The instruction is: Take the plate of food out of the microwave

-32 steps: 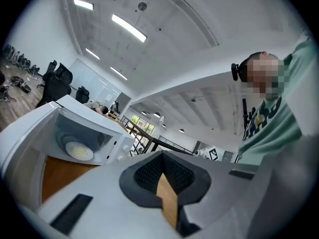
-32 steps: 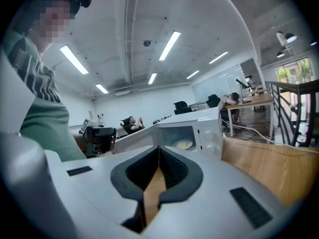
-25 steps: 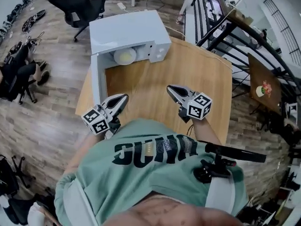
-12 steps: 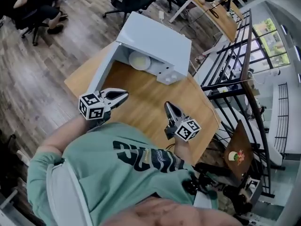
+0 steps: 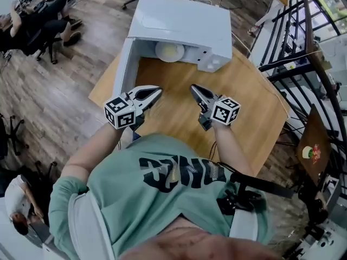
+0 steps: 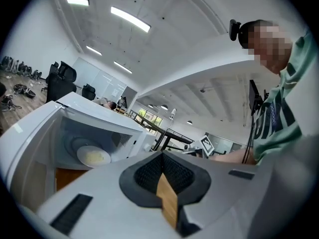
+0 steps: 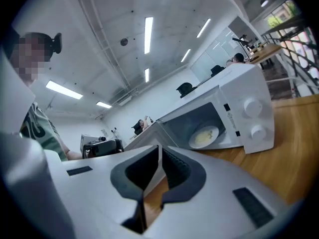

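A white microwave [image 5: 181,20] stands at the far end of the wooden table [image 5: 244,96], its door [image 5: 122,72] swung open to the left. Inside it lies a white plate of pale yellow food [image 5: 169,51], also seen as the plate [image 6: 93,156] in the left gripper view and the plate [image 7: 205,136] in the right gripper view. My left gripper [image 5: 155,92] is held over the table just in front of the open door, jaws shut and holding nothing. My right gripper [image 5: 194,89] is beside it, shut and holding nothing. Both point at the cavity, well short of the plate. The same left gripper [image 6: 162,155] and right gripper [image 7: 159,149] show closed tips.
The microwave's two knobs [image 7: 253,117] sit on its right front panel. A black metal railing [image 5: 295,47] runs along the table's right side. Office chairs and seated people [image 5: 38,28] are on the wooden floor to the left.
Both grippers have come lower and closer to the microwave's front, still shut. The head view has swung, so the microwave now sits straight ahead.
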Action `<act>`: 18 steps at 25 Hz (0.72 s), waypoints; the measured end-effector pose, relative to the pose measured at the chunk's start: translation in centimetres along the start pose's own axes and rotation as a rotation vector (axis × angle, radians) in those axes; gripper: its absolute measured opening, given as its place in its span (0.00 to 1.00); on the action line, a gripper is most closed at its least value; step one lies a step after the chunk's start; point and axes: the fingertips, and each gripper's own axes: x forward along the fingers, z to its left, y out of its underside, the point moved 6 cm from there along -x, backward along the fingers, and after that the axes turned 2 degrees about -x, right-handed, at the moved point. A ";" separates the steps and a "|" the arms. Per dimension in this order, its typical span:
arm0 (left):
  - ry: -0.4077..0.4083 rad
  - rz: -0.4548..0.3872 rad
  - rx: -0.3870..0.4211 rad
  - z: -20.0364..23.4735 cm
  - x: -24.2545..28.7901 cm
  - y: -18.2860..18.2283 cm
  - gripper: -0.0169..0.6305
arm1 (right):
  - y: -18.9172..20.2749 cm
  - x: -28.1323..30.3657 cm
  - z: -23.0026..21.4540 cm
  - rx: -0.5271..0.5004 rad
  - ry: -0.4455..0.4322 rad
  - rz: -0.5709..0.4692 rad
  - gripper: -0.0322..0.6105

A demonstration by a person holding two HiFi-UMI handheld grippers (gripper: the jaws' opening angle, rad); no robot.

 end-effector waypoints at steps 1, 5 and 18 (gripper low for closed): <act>0.004 0.005 -0.006 0.5 0.3 -0.1 0.02 | 0.2 0.8 -0.7 0.028 -0.001 0.010 0.06; 0.012 0.014 -0.023 2.1 1.7 -0.3 0.02 | 0.1 4.0 -4.6 0.131 0.017 0.027 0.07; -0.007 0.003 -0.101 3.6 0.9 0.4 0.02 | 3.3 13.7 -15.7 0.699 0.088 -0.112 0.33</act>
